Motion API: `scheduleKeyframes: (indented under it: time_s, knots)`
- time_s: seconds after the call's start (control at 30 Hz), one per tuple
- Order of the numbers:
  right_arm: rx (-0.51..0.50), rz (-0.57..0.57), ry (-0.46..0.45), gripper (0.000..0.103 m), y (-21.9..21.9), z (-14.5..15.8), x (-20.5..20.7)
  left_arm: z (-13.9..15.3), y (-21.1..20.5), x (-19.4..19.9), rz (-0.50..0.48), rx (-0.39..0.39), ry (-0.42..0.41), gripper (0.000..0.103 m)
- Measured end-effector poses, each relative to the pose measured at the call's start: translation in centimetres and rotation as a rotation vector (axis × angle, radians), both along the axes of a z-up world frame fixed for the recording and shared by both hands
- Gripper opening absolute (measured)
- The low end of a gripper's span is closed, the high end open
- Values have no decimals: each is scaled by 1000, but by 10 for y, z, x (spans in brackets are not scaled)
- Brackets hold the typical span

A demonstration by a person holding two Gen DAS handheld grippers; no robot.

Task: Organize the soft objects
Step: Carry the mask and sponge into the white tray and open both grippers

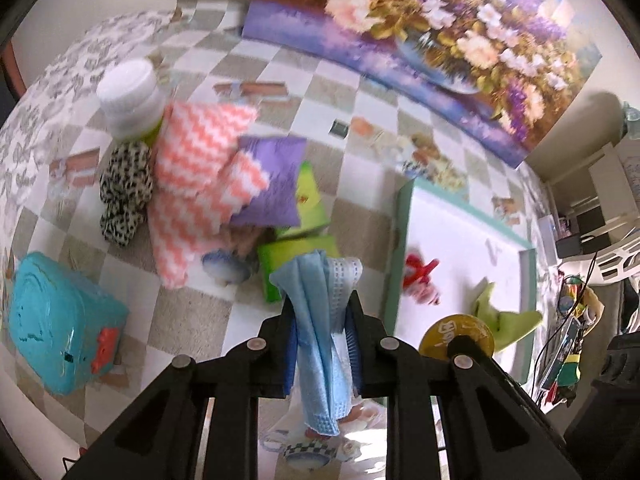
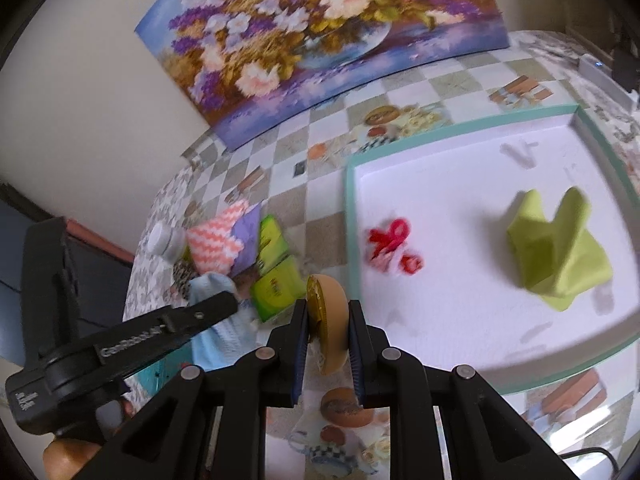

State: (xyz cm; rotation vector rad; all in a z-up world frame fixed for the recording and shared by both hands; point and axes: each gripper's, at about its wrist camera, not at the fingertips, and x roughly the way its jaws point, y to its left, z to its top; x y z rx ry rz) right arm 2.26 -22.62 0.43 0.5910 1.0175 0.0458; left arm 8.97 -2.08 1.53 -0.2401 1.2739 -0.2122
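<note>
My left gripper (image 1: 322, 312) is shut on a light blue cloth (image 1: 320, 320) that hangs down between its fingers, above the table left of the white tray (image 1: 460, 220). My right gripper (image 2: 328, 316) is shut on a round tan sponge with a yellow face (image 2: 328, 320), held near the tray's left rim (image 2: 352, 240). In the tray lie a green cloth (image 2: 556, 248) and a red-pink soft item (image 2: 390, 248). A pile with a pink zigzag cloth (image 1: 192, 184), a purple cloth (image 1: 272, 184) and a black-and-white spotted fabric (image 1: 124, 192) lies on the table at the left.
A white-capped jar (image 1: 128, 96) stands behind the pile. Green boxes (image 1: 288, 256) lie beside it. A teal plastic case (image 1: 56, 324) sits at the near left. A flower painting (image 1: 420, 40) leans on the wall. The left gripper also shows in the right wrist view (image 2: 120, 344).
</note>
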Motion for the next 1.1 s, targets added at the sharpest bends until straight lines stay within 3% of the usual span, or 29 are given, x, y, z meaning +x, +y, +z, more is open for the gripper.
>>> scheduleKeyframes:
  time_s: [0.17,0.47,0.77,0.87,0.93,1.1]
  knots:
    - [-22,-101,-6,20,-33,1,-1,0,-28,8,-27,-3,-49,22]
    - [4,-297,44,20,-105,-21,-13,-7,-110,8,-188,-12,-80,22]
    - [9,-384,61,20,-138,-30,-24,-31,-161,6,-264,-44,-57,23]
    - [-4,-383,64,23,-138,-31,-23,-36,-171,6,-285,-38,-48,31]
    - [-12,-381,64,23,-137,-30,-22,-36,-173,5,-292,-28,-49,43]
    - [-41,-372,60,23,-133,-27,-22,-30,-166,8,-278,0,-67,54]
